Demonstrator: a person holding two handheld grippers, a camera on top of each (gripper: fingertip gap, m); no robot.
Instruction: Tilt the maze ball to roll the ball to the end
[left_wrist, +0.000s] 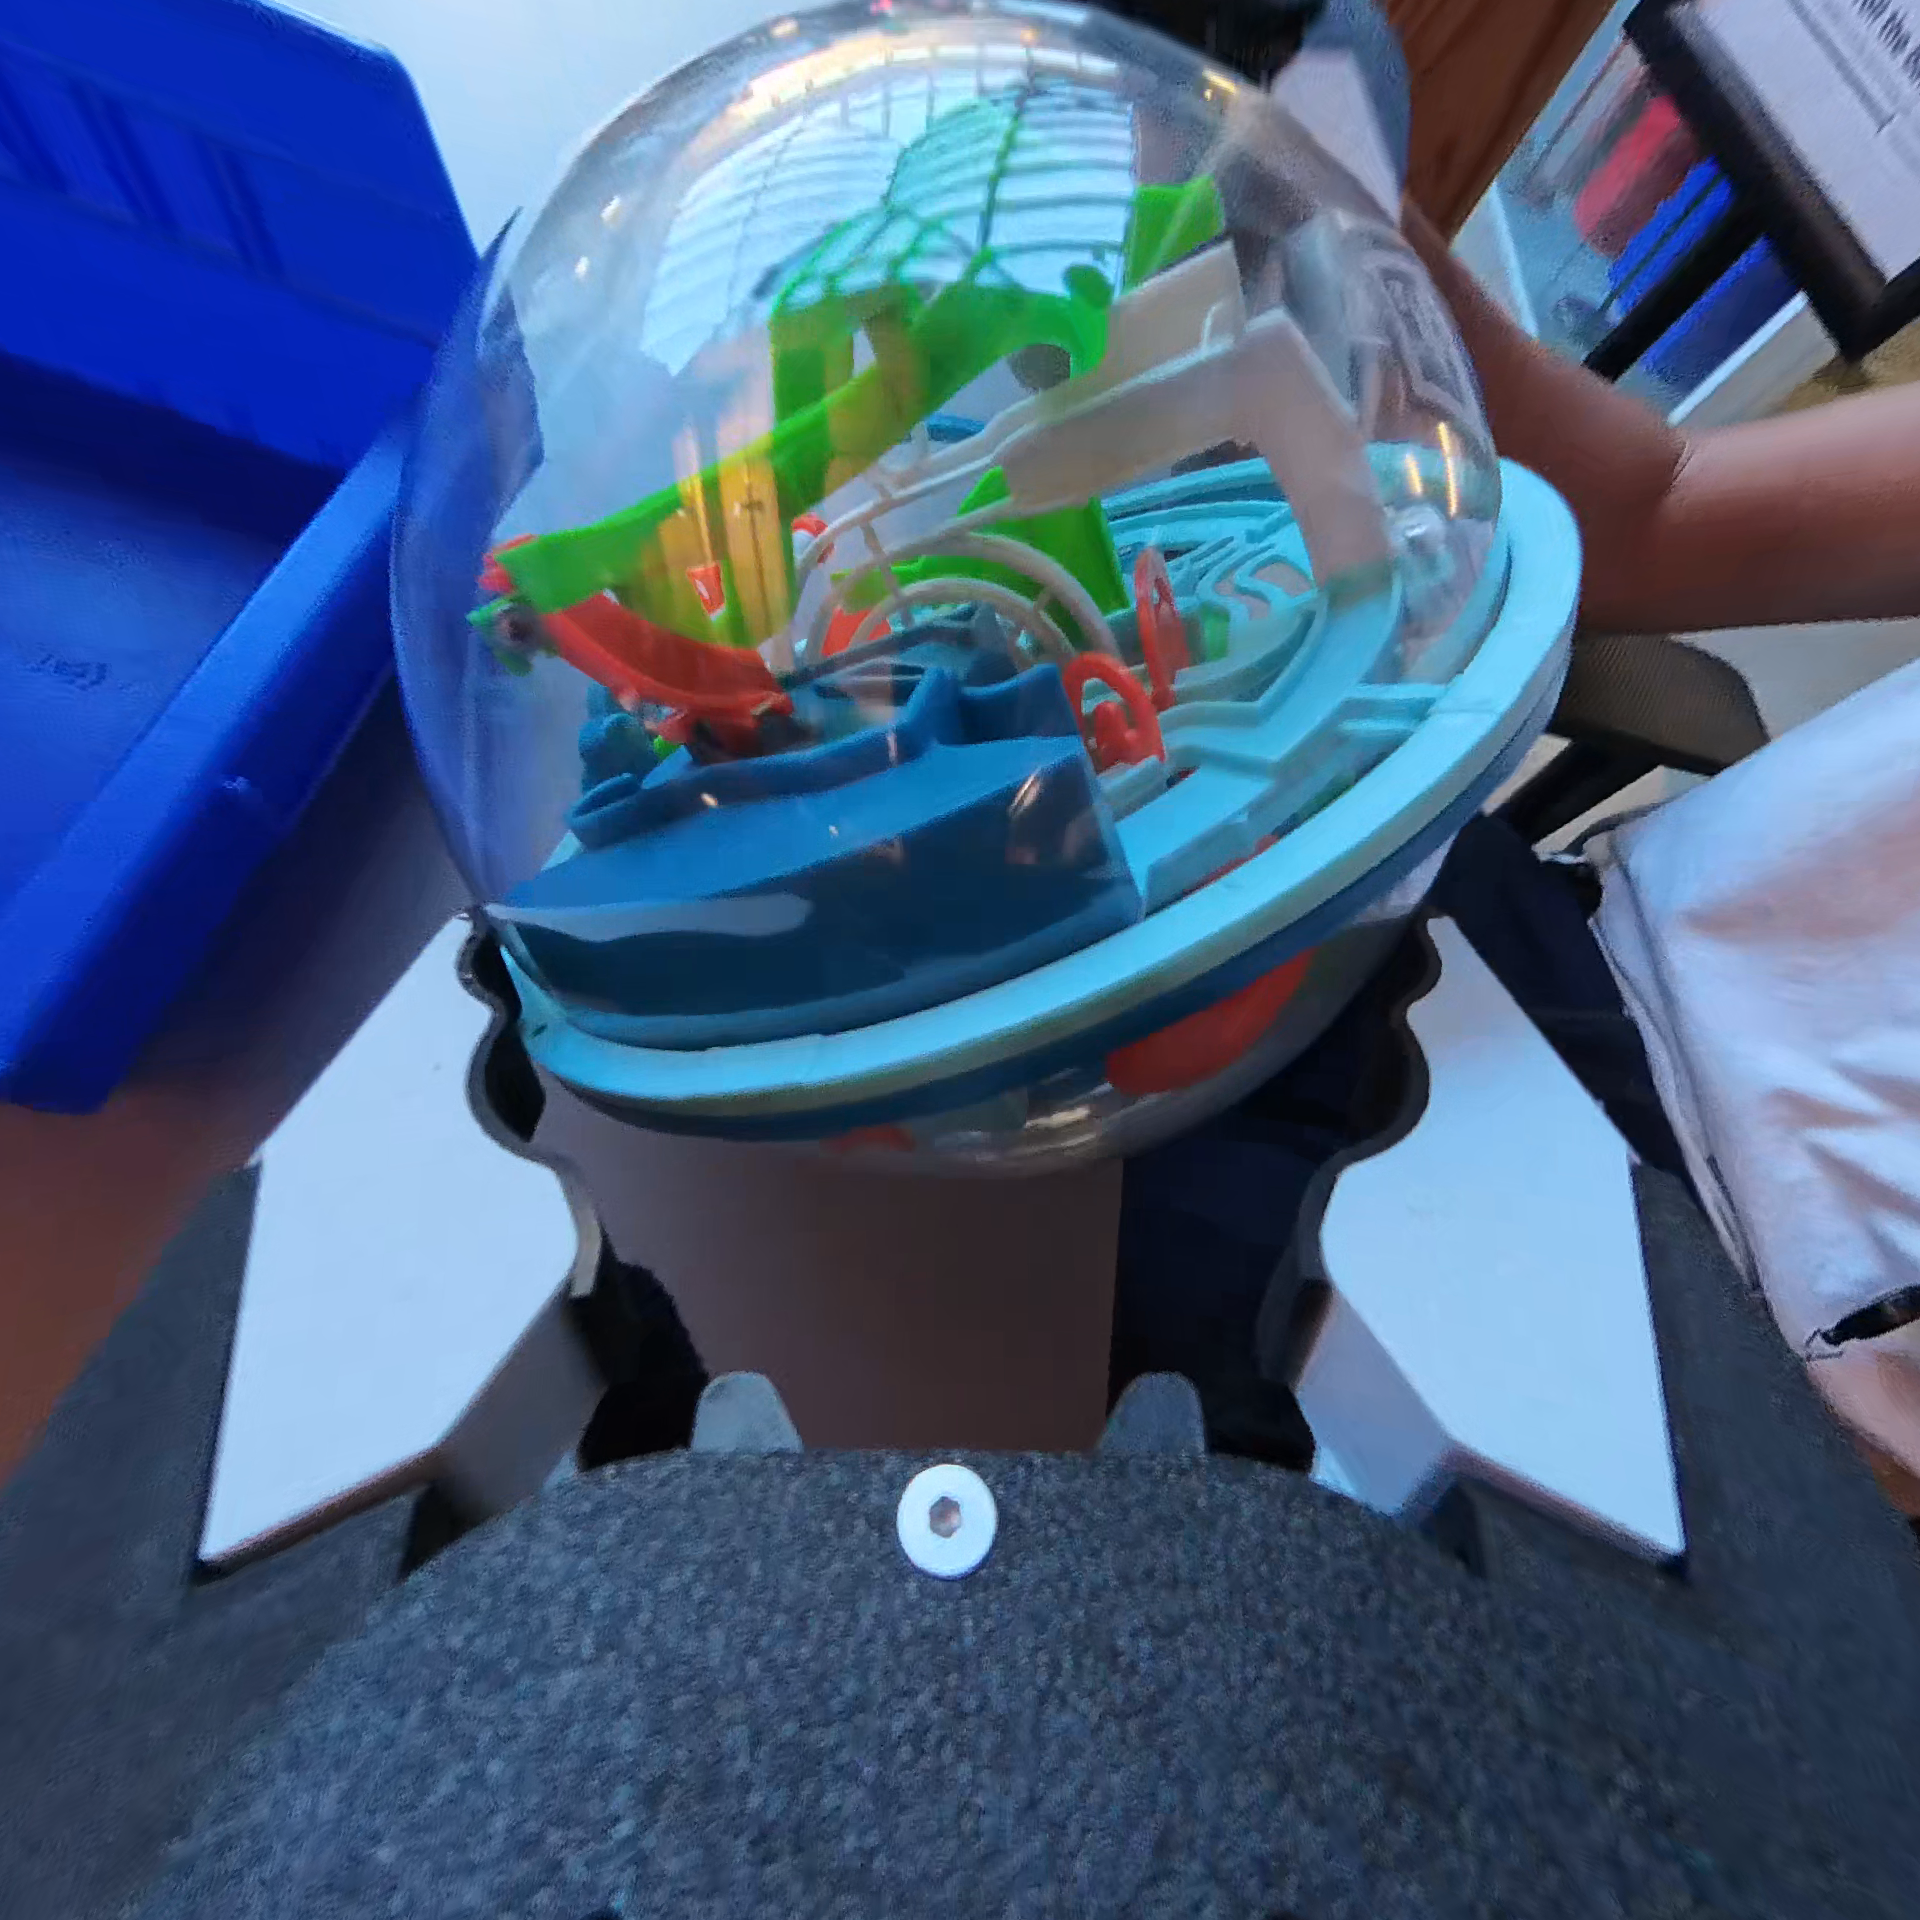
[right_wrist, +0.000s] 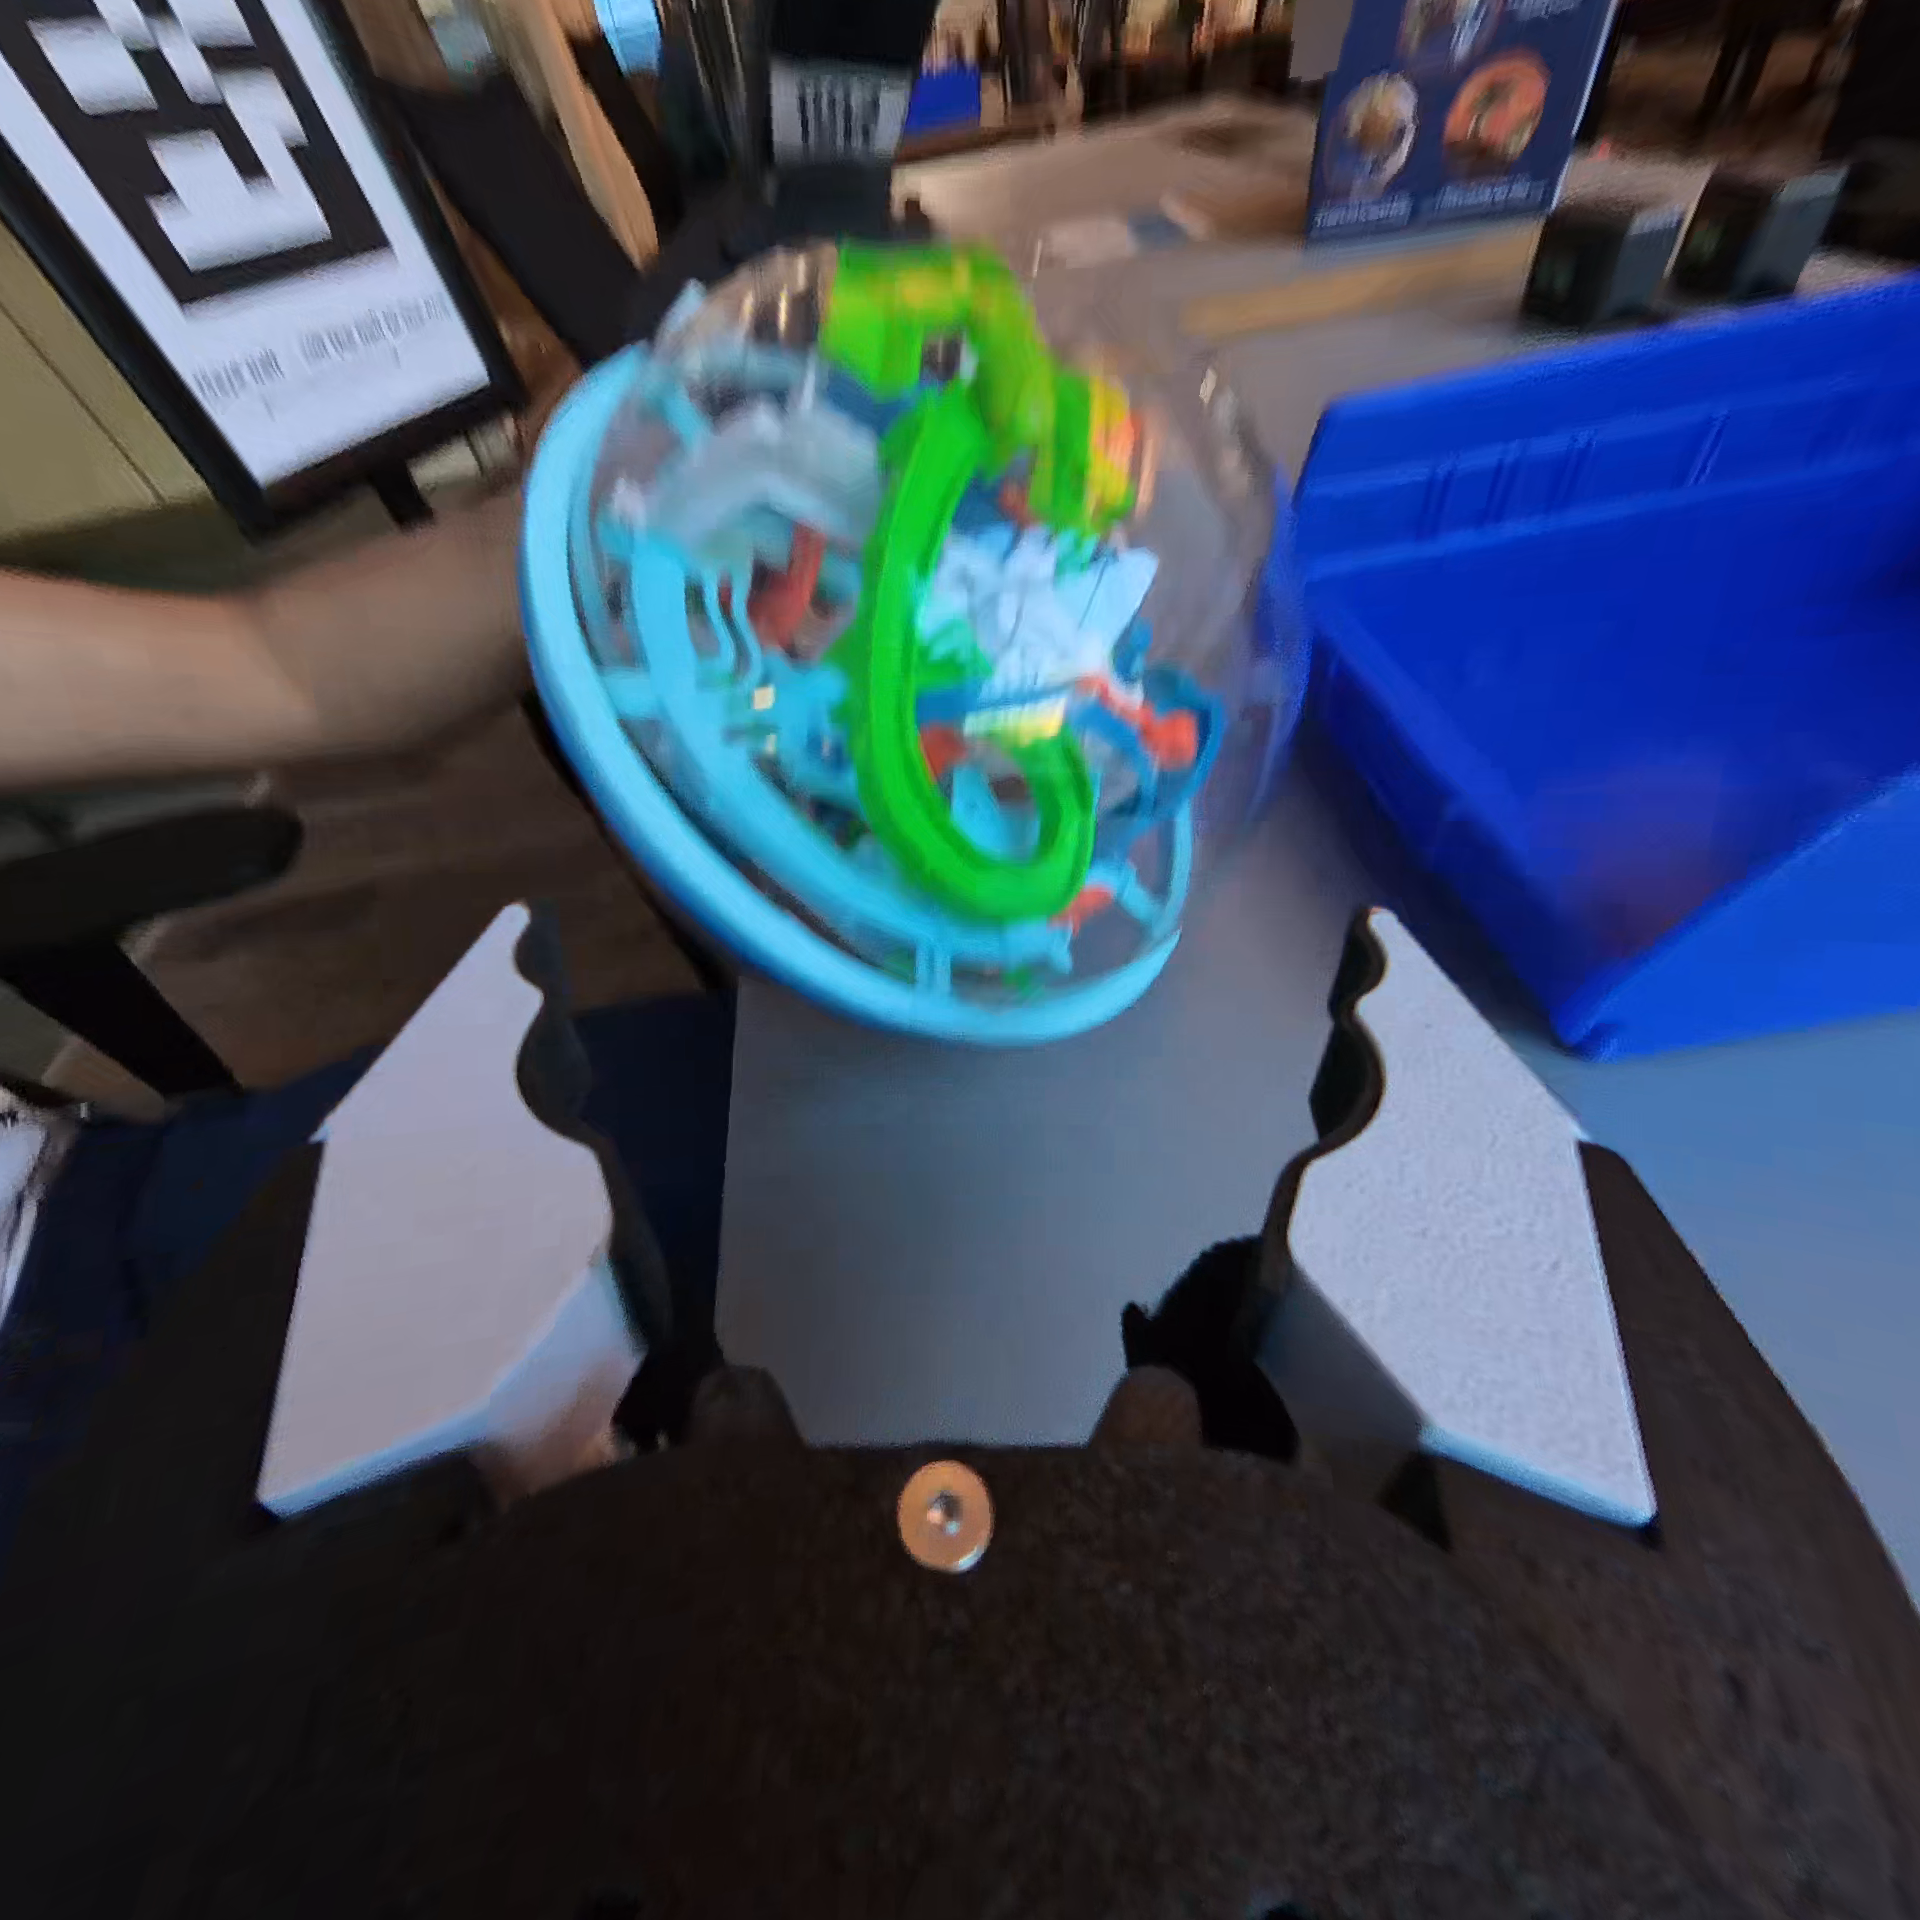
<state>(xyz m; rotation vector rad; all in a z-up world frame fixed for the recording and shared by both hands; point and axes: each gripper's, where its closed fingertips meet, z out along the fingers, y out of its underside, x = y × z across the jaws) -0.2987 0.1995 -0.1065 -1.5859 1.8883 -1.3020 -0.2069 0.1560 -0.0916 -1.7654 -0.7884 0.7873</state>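
Left gripper (left_wrist: 951, 997) spread wide, cradling the tilted maze ball (left_wrist: 966, 623). Right gripper (right_wrist: 956, 945) spread too, just short of it. Blue bin (right_wrist: 1600, 665) beside, on the counter (right_wrist: 997, 1195).

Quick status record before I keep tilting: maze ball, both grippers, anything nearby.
maze ball: clear sphere with green, red and blue tracks, light blue equator ring tilted
left gripper: jaws wide apart around the sphere's lower part; contact not clear
right gripper: jaws open, sphere just ahead of the tips, view blurred
small ball: not identifiable
blue bin: beside the sphere
table: grey top
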